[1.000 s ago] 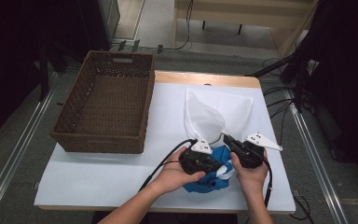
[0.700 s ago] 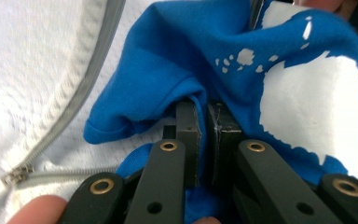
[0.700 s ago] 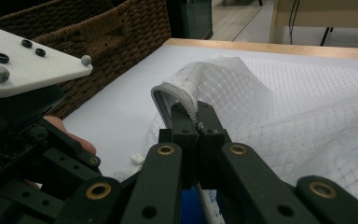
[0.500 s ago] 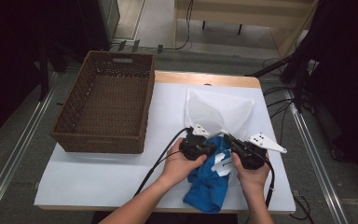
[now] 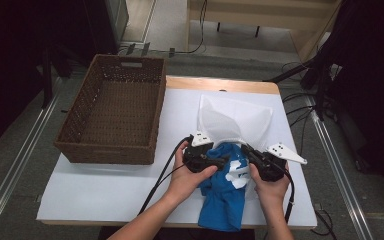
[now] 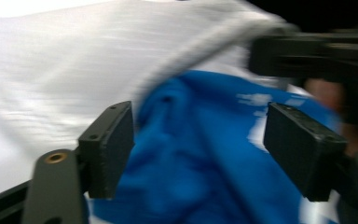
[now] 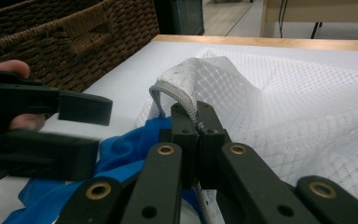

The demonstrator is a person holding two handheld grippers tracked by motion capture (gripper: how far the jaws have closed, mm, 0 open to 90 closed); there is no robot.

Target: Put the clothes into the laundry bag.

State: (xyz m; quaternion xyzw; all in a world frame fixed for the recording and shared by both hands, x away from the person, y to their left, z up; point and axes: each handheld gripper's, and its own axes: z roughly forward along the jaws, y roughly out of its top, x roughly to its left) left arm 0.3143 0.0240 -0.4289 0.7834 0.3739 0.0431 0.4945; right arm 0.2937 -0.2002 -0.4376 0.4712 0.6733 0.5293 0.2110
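Blue cloth (image 5: 226,192) — half inside mesh bag (image 5: 235,120)

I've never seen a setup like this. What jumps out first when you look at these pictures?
The bright blue garment at the near edge of the white table stands out, its top tucked into the mouth of a white mesh bag. The right gripper is shut on the bag's grey rim, while the left gripper hangs open over the blue cloth. To the left sits a large brown wicker basket.
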